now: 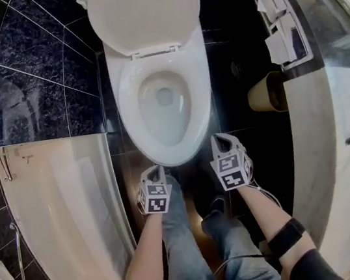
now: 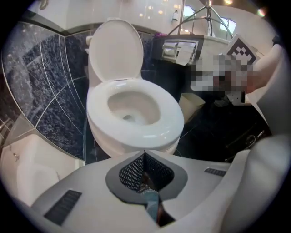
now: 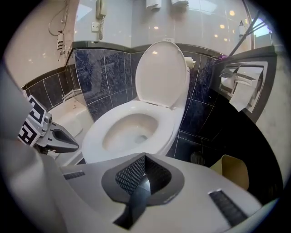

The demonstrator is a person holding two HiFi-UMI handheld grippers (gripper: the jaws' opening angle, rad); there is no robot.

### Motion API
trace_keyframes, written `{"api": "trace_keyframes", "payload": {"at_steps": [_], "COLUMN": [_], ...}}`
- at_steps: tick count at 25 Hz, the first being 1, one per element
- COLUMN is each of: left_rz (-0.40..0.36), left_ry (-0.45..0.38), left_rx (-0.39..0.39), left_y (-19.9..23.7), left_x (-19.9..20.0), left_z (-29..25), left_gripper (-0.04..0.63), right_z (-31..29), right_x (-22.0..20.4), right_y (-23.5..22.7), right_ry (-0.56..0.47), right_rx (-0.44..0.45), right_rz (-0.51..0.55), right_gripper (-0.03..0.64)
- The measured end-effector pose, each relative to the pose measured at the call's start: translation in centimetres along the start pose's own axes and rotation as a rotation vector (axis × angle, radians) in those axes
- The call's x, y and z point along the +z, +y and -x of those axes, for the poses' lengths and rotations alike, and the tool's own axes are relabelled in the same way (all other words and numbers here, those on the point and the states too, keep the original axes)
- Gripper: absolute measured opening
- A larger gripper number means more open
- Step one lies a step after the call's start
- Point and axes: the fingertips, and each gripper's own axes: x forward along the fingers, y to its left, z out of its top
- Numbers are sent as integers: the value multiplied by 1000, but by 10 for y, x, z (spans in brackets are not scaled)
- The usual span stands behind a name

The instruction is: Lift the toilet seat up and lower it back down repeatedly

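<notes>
Dark-tiled bathroom: toilet seat (image 1: 129, 110) down, lid (image 1: 144, 9) up. Left gripper (image 1: 156, 169) and right gripper (image 1: 218, 138) hover near its front edge, both closed and empty.

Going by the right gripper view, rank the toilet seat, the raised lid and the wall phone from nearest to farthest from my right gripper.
1. Toilet seat: down on the bowl, straight ahead of the right gripper.
2. Raised lid: upright at the back, behind the seat.
3. Wall phone: high on the back wall, upper left, beyond the lid.
</notes>
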Motion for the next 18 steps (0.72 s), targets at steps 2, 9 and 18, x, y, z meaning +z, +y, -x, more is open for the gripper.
{"api": "trace_keyframes", "payload": {"at_steps": [2, 9, 18], "left_rz": [16, 24, 23], "left_ry": [-19, -112, -259], "left_rx": [2, 1, 30], "left_y": [2, 6, 0], "left_x": [4, 47, 148], "left_z": [1, 26, 154], "left_gripper": [-9, -9, -9], "right_z": [-2, 7, 115], "right_x": [-2, 9, 114], "right_y": [-3, -3, 3], "right_ry": [5, 2, -99], "right_rx": [-1, 3, 31], "right_rz": [1, -20, -31], "right_gripper": [18, 18, 18]}}
